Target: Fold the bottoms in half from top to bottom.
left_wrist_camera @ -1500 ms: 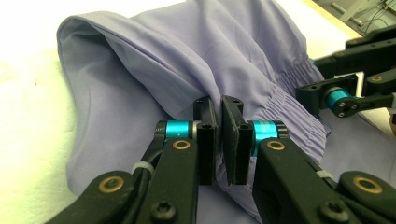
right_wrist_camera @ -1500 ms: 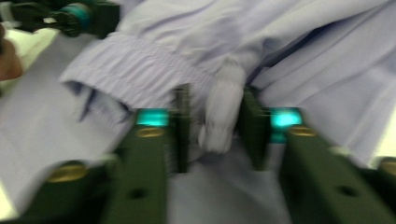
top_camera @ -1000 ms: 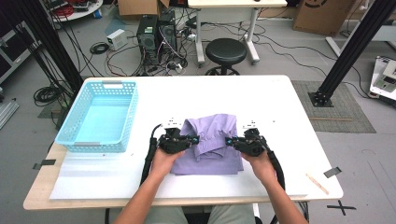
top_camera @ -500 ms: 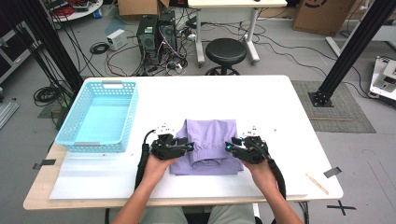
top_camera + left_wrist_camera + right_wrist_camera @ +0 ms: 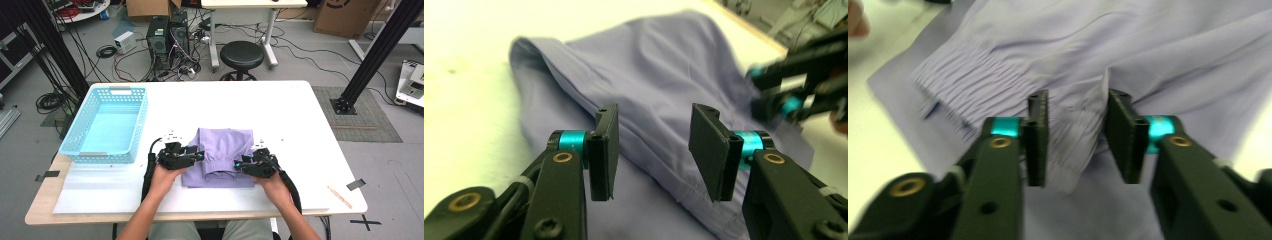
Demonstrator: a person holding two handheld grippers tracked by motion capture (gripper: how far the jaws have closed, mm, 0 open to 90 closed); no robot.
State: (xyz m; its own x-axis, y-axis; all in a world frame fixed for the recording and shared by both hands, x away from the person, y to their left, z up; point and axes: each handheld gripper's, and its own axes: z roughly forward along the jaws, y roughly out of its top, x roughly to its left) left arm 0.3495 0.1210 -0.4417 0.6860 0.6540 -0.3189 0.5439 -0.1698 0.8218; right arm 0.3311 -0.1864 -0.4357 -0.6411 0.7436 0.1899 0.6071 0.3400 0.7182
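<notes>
A folded lilac garment lies flat on the white table, near its front edge. My left gripper is at the garment's left edge. In the left gripper view it stands open just above the smooth cloth, with nothing between the jaws. My right gripper is at the garment's near right side. In the right gripper view it is open, and a raised ridge of the gathered elastic band stands between the jaws without being pinched.
A light blue plastic basket stands on the table to the left of the garment. A thin wooden stick lies near the front right corner. Behind the table are a black stool, computer cases and floor cables.
Both hands have drawn a little toward the table's front edge. The garment's near part has settled flatter on the table.
</notes>
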